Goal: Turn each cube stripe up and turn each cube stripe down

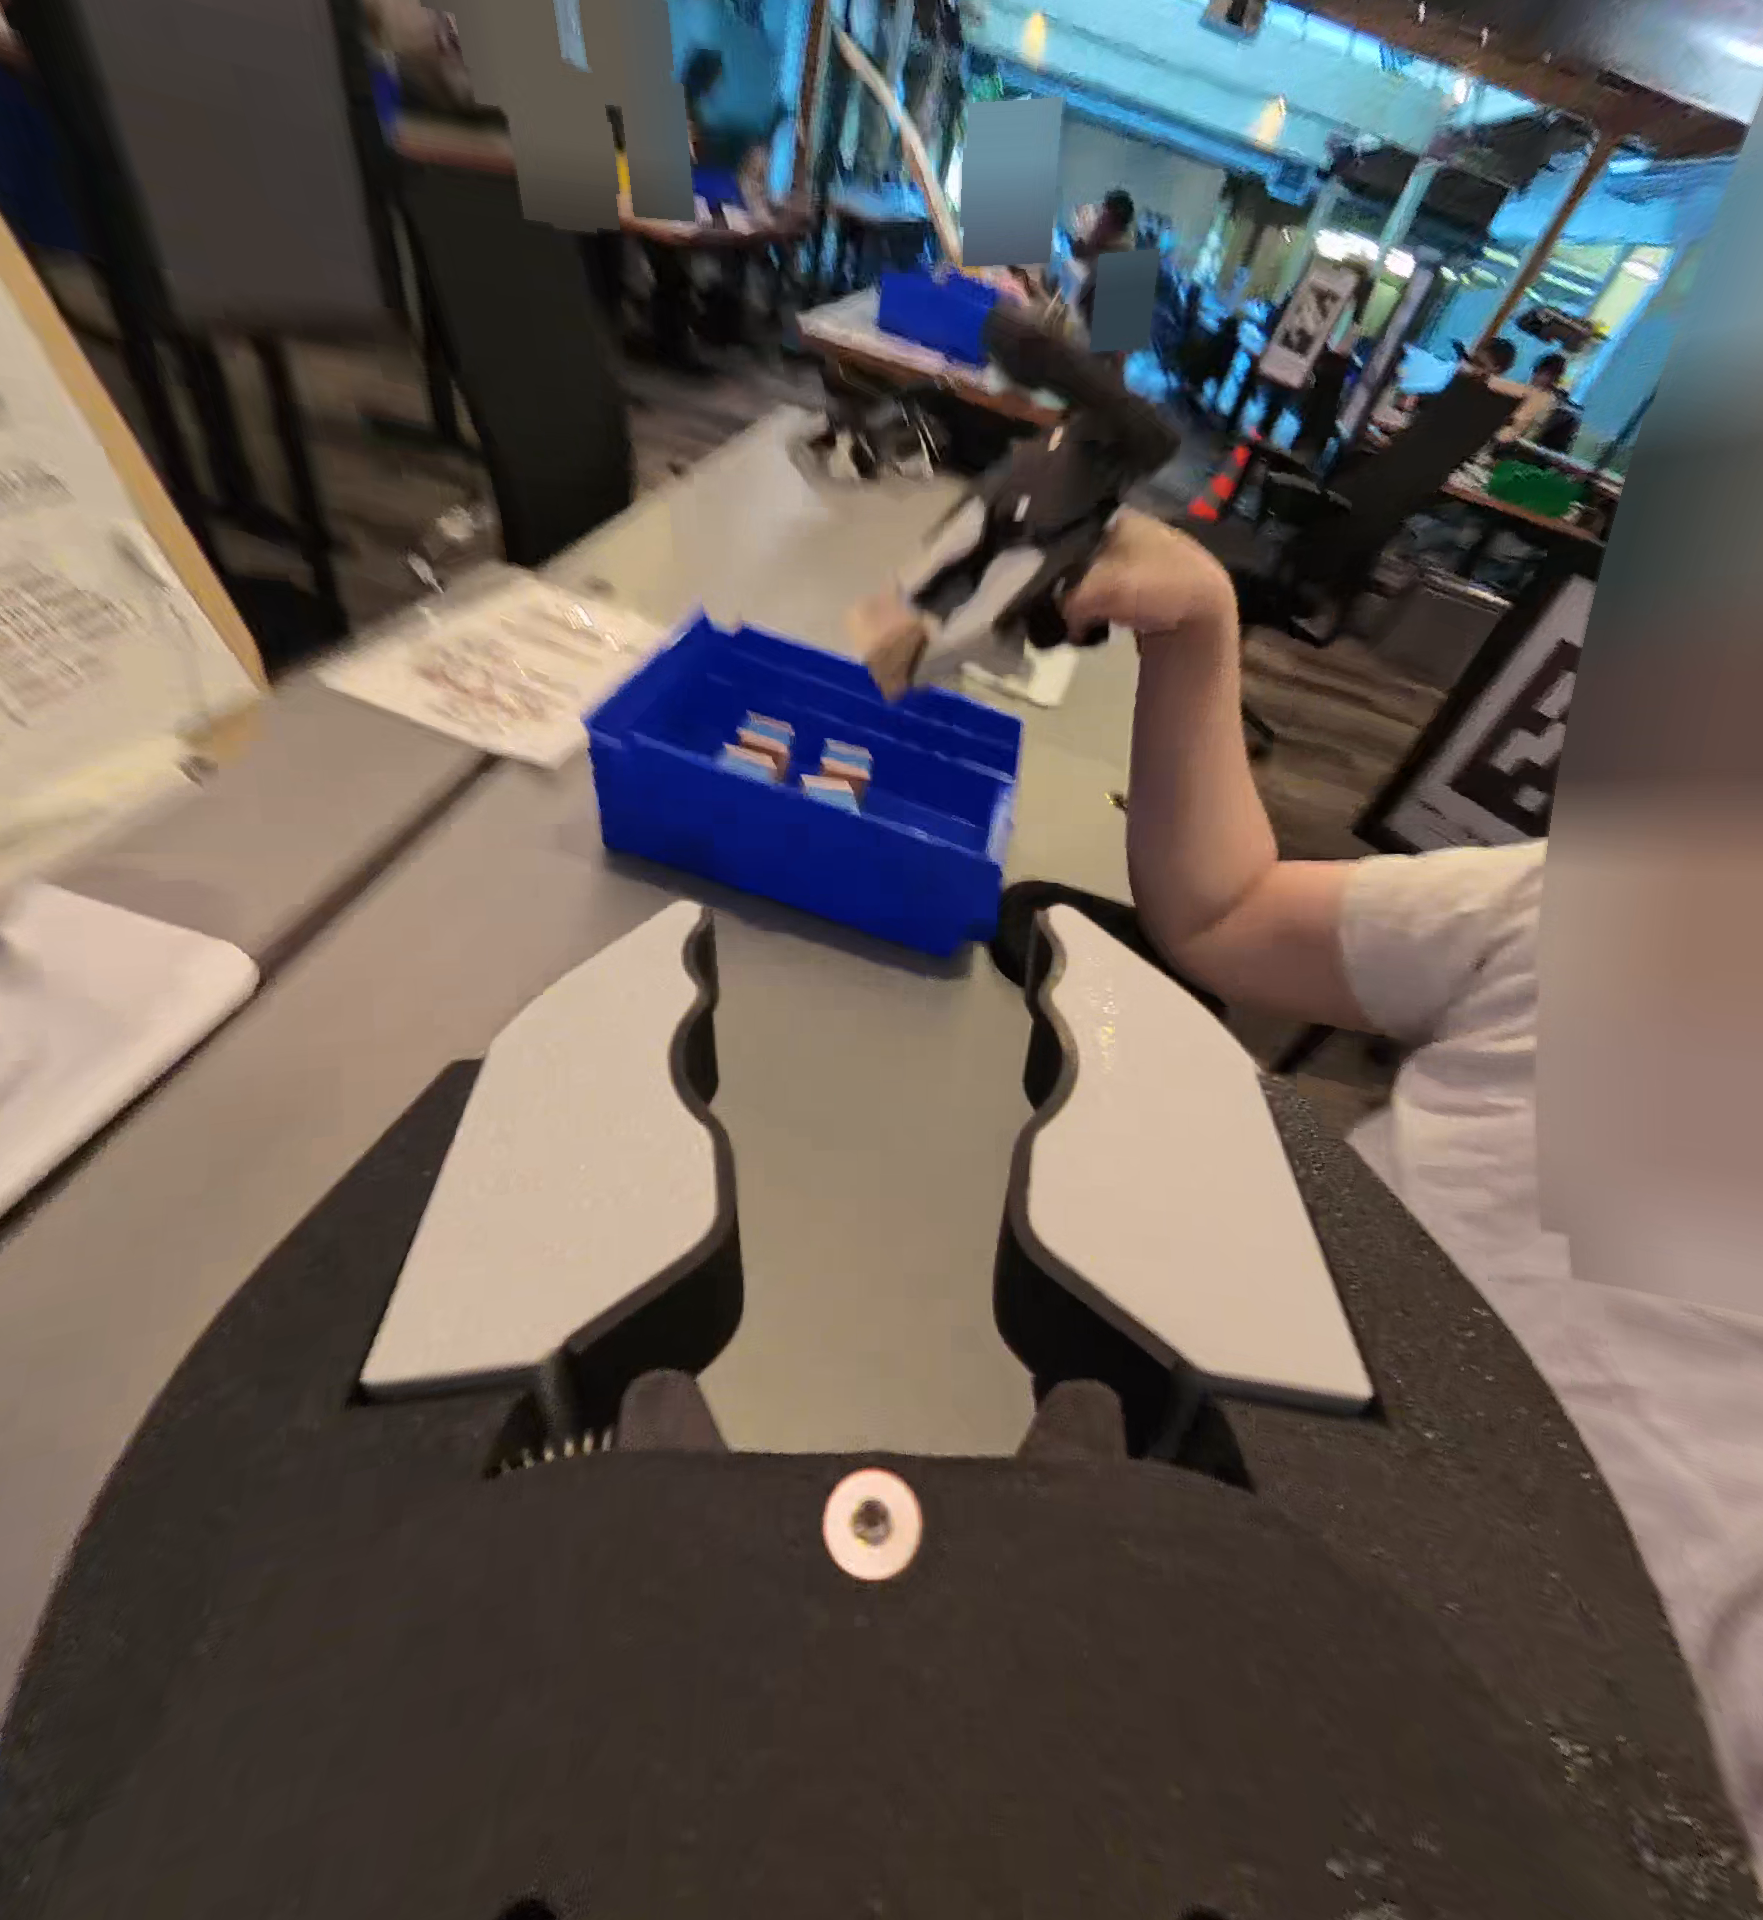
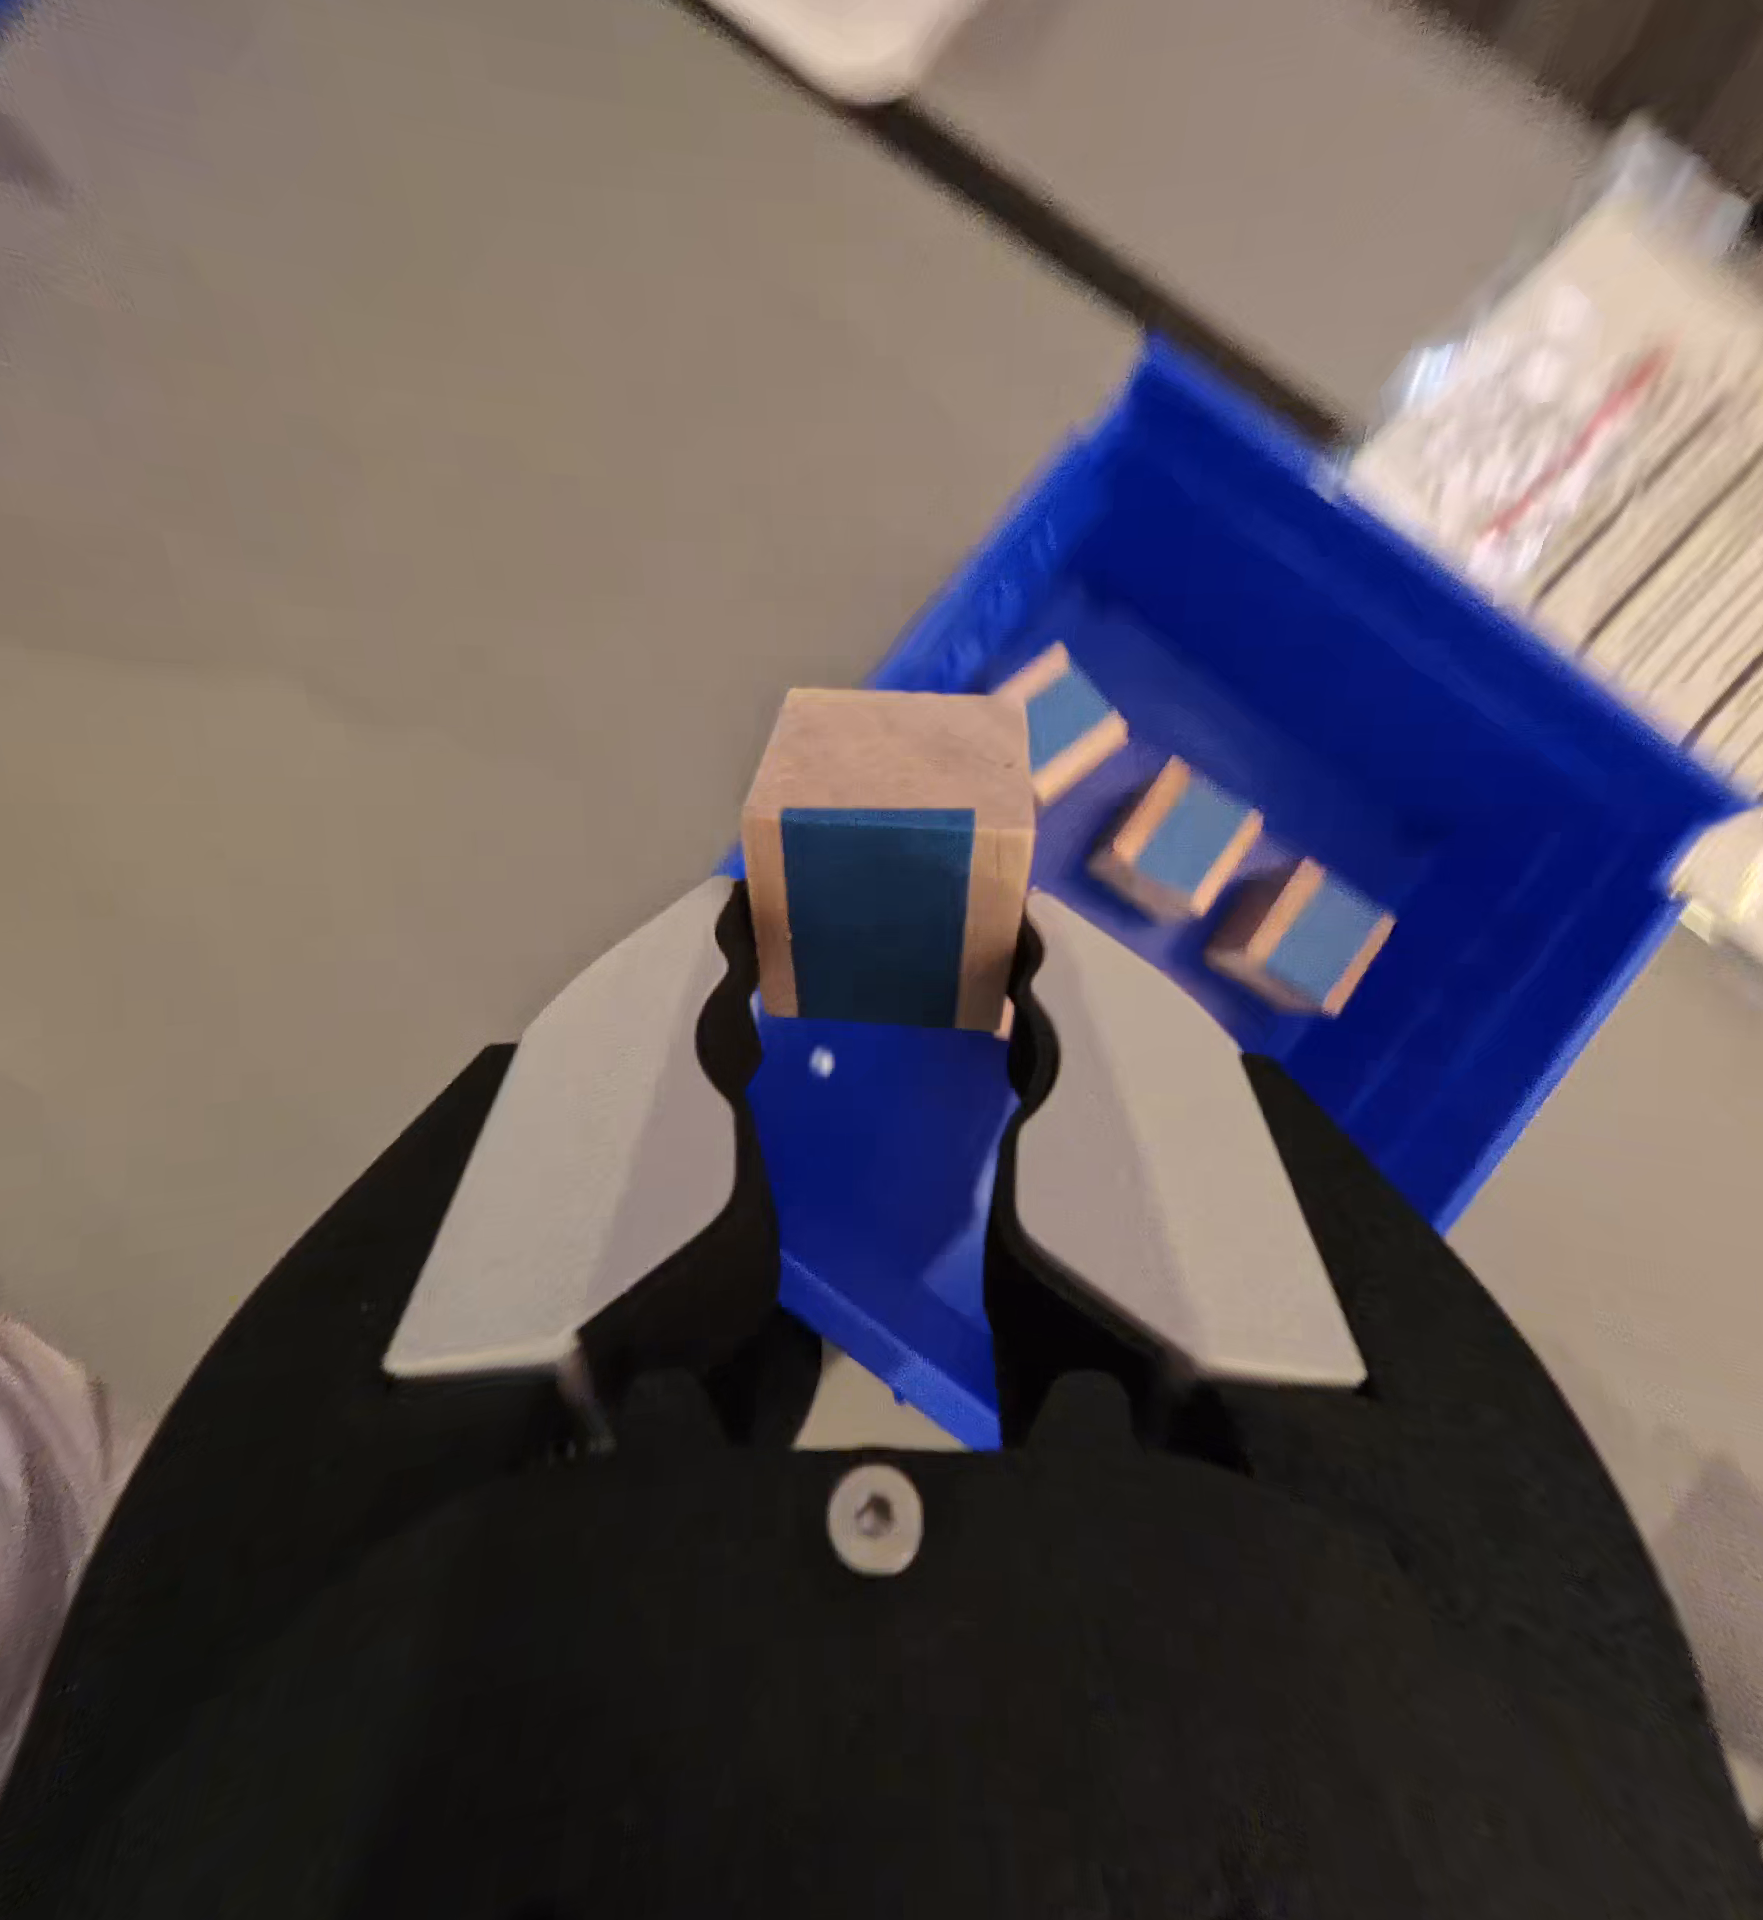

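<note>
My right gripper (image 2: 882, 914) is shut on a wooden cube with a blue stripe (image 2: 882, 883); the stripe faces the camera. It holds the cube above the near edge of a blue bin (image 2: 1542, 1049). Three more cubes lie in the bin with their stripes up (image 2: 1183, 852). In the left wrist view the right gripper (image 1: 918, 623) holds the cube (image 1: 887, 649) over the far side of the bin (image 1: 804, 852), where several striped cubes (image 1: 799, 764) sit. My left gripper (image 1: 866, 935) is open and empty, low over the grey table, short of the bin.
The grey table (image 1: 856, 1143) carries printed sheets (image 1: 503, 665) behind the bin and a white pad (image 1: 46, 1039) at the left. A person's forearm (image 1: 1199, 790) and white shirt are at the right. A leaning board (image 1: 15, 540) stands at the far left.
</note>
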Action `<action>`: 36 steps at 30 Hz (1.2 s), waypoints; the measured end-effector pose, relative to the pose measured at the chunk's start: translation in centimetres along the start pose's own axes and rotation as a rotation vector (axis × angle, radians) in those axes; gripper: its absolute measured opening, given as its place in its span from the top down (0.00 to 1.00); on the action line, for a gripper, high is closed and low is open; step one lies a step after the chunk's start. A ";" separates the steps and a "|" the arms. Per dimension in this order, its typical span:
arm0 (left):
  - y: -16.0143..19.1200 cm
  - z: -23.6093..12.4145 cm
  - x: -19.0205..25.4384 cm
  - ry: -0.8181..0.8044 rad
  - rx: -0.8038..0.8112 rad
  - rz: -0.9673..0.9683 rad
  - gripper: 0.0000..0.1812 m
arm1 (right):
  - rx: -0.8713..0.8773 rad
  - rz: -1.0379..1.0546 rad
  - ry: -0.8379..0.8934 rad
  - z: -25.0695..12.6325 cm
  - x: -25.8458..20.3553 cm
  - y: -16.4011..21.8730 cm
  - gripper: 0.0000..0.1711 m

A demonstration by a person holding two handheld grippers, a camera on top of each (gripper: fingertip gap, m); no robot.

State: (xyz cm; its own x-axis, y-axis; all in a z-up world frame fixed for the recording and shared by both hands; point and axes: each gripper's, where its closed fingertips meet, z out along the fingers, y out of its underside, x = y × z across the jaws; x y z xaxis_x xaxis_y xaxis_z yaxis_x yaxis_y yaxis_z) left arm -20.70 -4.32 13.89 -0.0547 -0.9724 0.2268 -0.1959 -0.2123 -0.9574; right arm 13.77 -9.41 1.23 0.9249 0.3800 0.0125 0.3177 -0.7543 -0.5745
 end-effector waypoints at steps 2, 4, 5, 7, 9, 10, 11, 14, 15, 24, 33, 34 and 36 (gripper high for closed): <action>-1.4 -0.8 0.6 -0.030 0.100 0.057 0.69 | -0.132 0.072 -0.061 2.5 1.0 2.3 0.73; -2.2 -1.3 1.2 -0.052 0.189 0.102 0.70 | -0.254 0.123 -0.106 4.7 1.1 3.9 0.73; -2.4 -1.4 1.2 -0.079 0.218 0.122 0.70 | -0.310 0.138 -0.098 5.7 1.3 4.6 0.73; -2.3 -1.3 0.9 -0.120 0.213 0.144 0.71 | -0.409 0.147 -0.066 7.2 1.6 5.8 0.73; -1.8 -0.8 1.1 -0.109 0.177 0.128 0.71 | -0.453 0.157 -0.056 8.3 1.5 6.1 0.73; -1.6 -0.5 1.1 -0.104 0.166 0.118 0.71 | -0.477 0.165 -0.061 8.9 1.3 6.4 0.73; -1.5 -0.2 1.1 -0.102 0.158 0.112 0.71 | -0.503 0.170 -0.061 9.3 1.2 6.7 0.73; -0.9 0.6 0.9 -0.109 0.124 0.106 0.70 | -0.606 0.208 -0.058 10.6 1.1 8.2 0.73; -0.7 0.9 0.9 -0.111 0.109 0.107 0.70 | -0.629 0.223 -0.066 11.0 1.0 8.5 0.73; 0.0 1.8 1.2 -0.122 0.049 0.123 0.70 | -0.674 0.286 0.019 13.1 1.8 8.8 0.73; 0.2 2.0 1.8 -0.116 0.025 0.127 0.70 | -0.613 0.315 0.000 12.4 2.1 7.7 0.70; 0.2 2.0 2.0 -0.116 0.024 0.131 0.70 | -0.593 0.307 0.017 11.6 2.3 7.4 0.69; 0.2 2.0 2.2 -0.117 0.021 0.139 0.70 | -0.512 0.266 0.038 9.3 2.6 6.1 0.70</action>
State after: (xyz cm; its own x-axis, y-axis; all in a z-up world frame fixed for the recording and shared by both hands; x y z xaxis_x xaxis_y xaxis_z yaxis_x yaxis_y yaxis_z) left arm -18.94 -6.70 13.85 0.0342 -0.9969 0.0708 -0.1737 -0.0757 -0.9819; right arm 16.13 -8.06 -9.87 0.9906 0.1298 -0.0429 0.1254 -0.9878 -0.0928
